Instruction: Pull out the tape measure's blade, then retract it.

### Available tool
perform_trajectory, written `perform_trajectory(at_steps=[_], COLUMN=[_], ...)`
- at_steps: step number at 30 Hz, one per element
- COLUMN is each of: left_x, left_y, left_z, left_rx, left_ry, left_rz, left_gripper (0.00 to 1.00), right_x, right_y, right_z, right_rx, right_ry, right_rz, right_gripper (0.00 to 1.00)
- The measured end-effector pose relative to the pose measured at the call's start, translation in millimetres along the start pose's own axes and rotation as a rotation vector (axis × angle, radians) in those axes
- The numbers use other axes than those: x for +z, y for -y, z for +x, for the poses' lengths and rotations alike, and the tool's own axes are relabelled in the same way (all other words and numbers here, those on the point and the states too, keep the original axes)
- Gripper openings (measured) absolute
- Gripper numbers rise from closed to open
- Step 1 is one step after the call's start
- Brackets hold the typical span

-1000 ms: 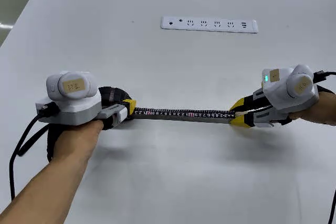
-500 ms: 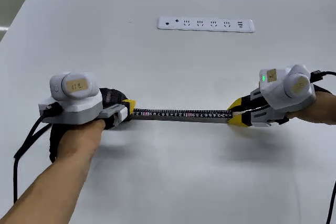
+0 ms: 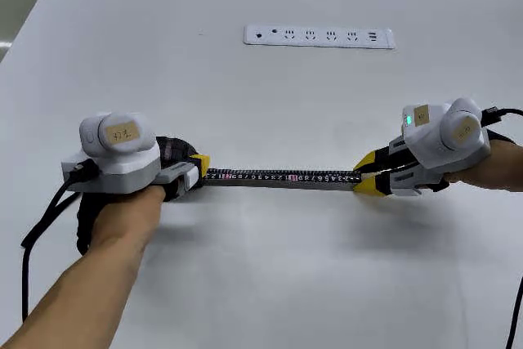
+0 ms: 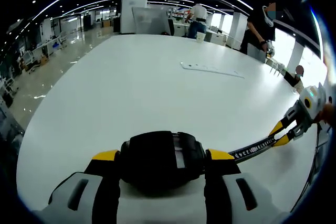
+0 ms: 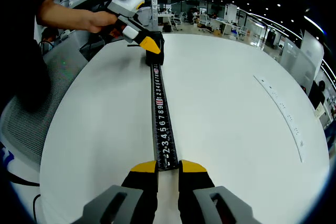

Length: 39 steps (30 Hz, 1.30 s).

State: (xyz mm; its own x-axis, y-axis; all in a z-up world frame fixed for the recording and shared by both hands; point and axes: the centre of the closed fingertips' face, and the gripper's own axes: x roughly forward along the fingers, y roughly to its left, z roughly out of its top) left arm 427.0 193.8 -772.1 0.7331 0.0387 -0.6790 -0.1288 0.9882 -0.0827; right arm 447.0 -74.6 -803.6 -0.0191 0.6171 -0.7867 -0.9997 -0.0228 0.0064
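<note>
Black numerals 2 to 9 run along the blade [image 5: 161, 124] held in my right gripper [image 5: 168, 167]; handwriting on its tan sticker [image 3: 467, 130] is illegible.

Head view: tape measure case [image 3: 173, 153] sits left of centre, clamped between the left gripper's [image 3: 194, 171] jaws. The blade [image 3: 282, 177] runs right across mid-frame to the right gripper [image 3: 365, 174], which pinches its end. Power strip [image 3: 319, 37] lies on the table [image 3: 286, 275] at upper centre, behind the blade, well apart.

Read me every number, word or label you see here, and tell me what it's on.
"2 3 4 5 6 7 8 9": on the blade; farther numbers blurred.
Stickers on left gripper and right gripper: handwriting unreadable.
Power strip: nothing legible.
</note>
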Motion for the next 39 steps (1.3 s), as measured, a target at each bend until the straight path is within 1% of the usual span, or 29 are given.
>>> perform_trajectory(at_steps=[2, 5, 12, 15, 19, 25, 29, 39], left_x=[0.2, 0.3, -1.2, -1.6, -1.6, -1.9, -1.7, -1.4], left_y=[-0.1, -1.2, -2.4, -2.3, -2.4, -2.3, -2.2, -2.6], left_z=[0.1, 0.0, -0.1, -0.3, 0.3, 1.0, 1.8, 2.0], left_rx=[0.001, 0.003, 0.006, 0.008, 0.001, -0.004, -0.009, -0.019], left_ry=[-0.008, -0.023, -0.039, -0.035, -0.044, -0.04, -0.047, -0.04], left_rz=[0.008, 0.005, 0.015, 0.02, 0.022, 0.018, 0.012, 0.007], left_gripper=[0.6, 0.6, 0.58, 0.57, 0.56, 0.56, 0.56, 0.57], right_x=[0.2, 0.5, 0.6, 0.5, 0.5, 0.6, 0.7, 0.8], right_y=[-0.2, -0.2, -0.2, 0.1, 0.6, 1.3, 1.2, 0.7], right_z=[0.0, 0.0, 0.1, 0.2, 0.2, 0.0, 0.0, 0.4], right_rx=[0.0, 0.0, 0.001, 0.001, 0.001, 0.001, 0.001, 0.004], right_ry=[-0.002, -0.004, -0.007, -0.007, -0.007, -0.009, -0.013, -0.024], right_rz=[-0.001, -0.001, -0.005, -0.005, -0.007, -0.008, -0.009, -0.012], right_gripper=[0.11, 0.11, 0.1, 0.1, 0.1, 0.1, 0.1, 0.1])
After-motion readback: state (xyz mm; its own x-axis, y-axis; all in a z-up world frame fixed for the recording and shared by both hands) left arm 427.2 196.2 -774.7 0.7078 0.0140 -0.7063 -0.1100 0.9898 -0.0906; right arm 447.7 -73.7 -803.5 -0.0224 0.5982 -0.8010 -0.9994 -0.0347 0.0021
